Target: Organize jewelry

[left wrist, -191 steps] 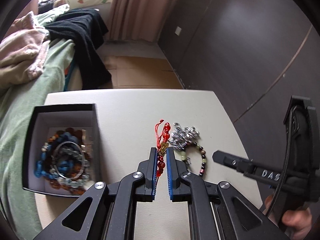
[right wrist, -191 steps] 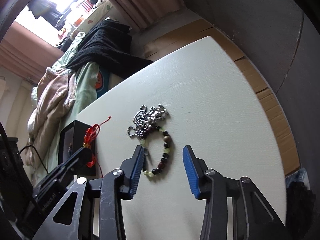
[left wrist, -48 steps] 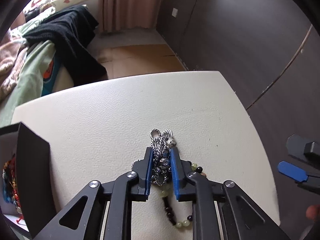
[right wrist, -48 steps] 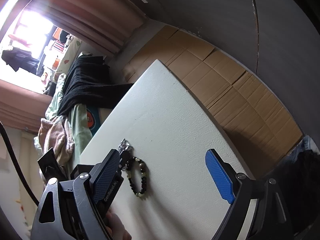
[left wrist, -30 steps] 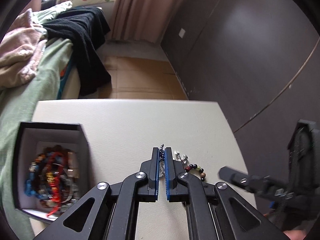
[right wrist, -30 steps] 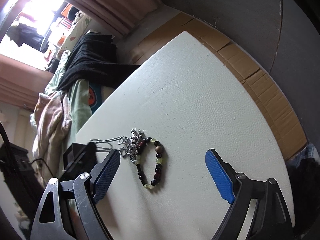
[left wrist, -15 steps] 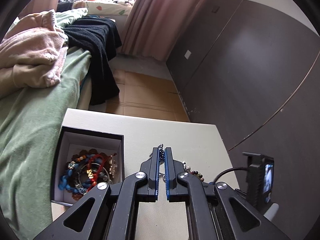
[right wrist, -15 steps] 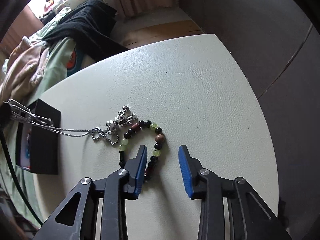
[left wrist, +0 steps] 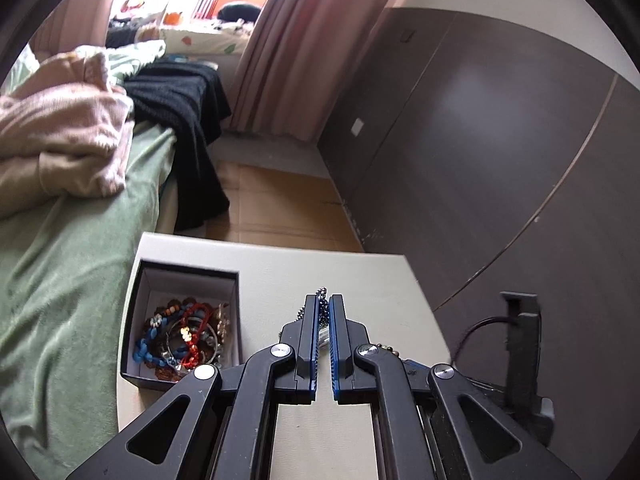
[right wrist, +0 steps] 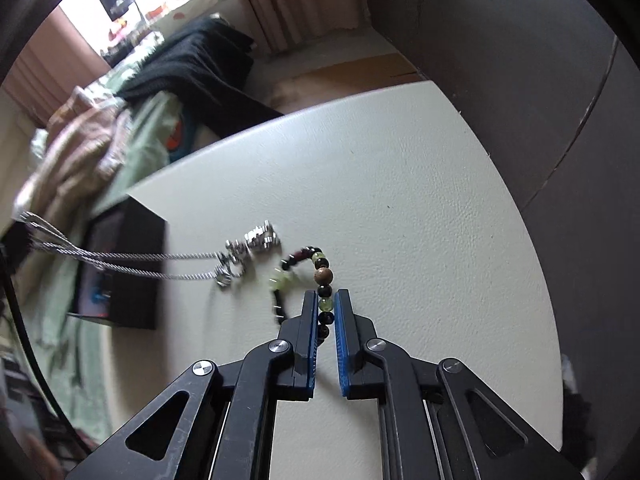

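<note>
My left gripper (left wrist: 322,300) is shut on a silver chain necklace (left wrist: 321,312) and holds it high above the white table (left wrist: 360,276). In the right wrist view the chain (right wrist: 132,262) stretches from the far left down to its charm cluster (right wrist: 250,248), which still rests on the table (right wrist: 400,184). My right gripper (right wrist: 325,298) is shut on a bracelet of green, black and brown beads (right wrist: 322,276) lying on the table. The black jewelry box (left wrist: 184,328) holds several bead bracelets; it also shows in the right wrist view (right wrist: 124,268).
A bed with green sheet (left wrist: 60,260), pink blanket (left wrist: 60,140) and black garment (left wrist: 188,120) borders the table's left side. A dark wardrobe wall (left wrist: 500,140) stands to the right. The right gripper's body (left wrist: 520,352) sits at the table's right edge.
My left gripper has risen with the chain, pulling it taut toward the box side. My right gripper has come down and closed on the bead bracelet.
</note>
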Demonstrator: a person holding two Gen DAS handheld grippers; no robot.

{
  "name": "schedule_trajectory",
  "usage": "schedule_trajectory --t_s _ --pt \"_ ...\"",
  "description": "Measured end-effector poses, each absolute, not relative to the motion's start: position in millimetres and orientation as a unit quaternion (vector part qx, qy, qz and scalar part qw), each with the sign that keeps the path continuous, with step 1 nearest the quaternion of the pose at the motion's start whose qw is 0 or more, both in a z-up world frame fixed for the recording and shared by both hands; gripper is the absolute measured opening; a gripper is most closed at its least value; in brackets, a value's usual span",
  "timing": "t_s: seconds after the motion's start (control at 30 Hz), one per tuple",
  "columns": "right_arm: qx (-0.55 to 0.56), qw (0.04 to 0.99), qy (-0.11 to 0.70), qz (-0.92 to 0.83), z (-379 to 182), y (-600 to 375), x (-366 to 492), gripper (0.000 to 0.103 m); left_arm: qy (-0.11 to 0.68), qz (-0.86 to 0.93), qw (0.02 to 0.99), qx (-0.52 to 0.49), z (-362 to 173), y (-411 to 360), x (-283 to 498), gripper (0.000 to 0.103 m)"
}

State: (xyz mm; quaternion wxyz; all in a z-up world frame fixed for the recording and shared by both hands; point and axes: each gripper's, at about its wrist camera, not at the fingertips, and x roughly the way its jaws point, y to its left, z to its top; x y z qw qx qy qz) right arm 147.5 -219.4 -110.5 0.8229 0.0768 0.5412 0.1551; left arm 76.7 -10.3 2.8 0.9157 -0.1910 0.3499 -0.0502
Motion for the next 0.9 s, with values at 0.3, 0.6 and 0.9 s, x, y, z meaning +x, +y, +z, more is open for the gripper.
schedule_trajectory --t_s 0.3,0.6,0.9 --pt "0.148 0.829 0.495 0.213 -71 -234 128 0.010 0.316 -0.028 0.938 -0.142 60 -21 61 0.004" --pt "0.155 0.823 0.495 0.232 -66 -230 131 0.010 0.276 0.009 0.954 -0.116 118 -1 51 0.004" --pt "0.159 0.818 0.499 0.238 -68 -223 134 0.010 0.259 0.036 0.961 -0.094 144 20 62 0.004"
